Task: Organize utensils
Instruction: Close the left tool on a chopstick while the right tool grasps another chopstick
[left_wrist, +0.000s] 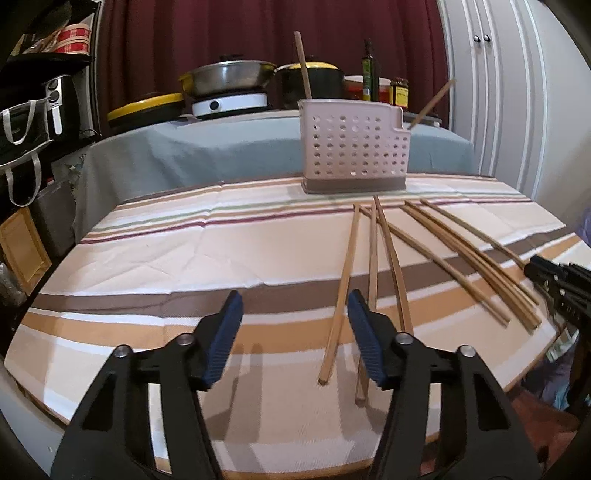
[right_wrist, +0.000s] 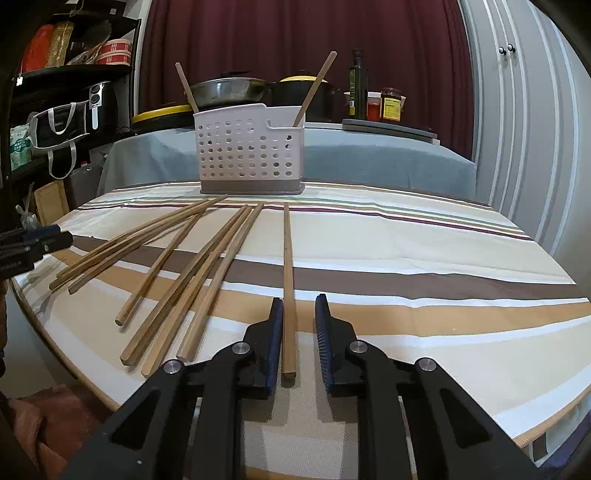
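Here, my right gripper (right_wrist: 298, 332) sits low on the striped worktop (right_wrist: 424, 258), jaws parted around one chopstick (right_wrist: 287, 280), not yet gripping; my left gripper (left_wrist: 293, 334) hovers wide, empty, beside scattered chopsticks (left_wrist: 443, 251) before the perforated holder (left_wrist: 354, 147).

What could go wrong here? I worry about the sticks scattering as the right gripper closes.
The right gripper is open around one chopstick, near its end, so the long free part may droop or swing once lifted. The holder already has two sticks leaning outward; a tilted insert could knock them. The left gripper hangs open beside other chopsticks and might nudge them.
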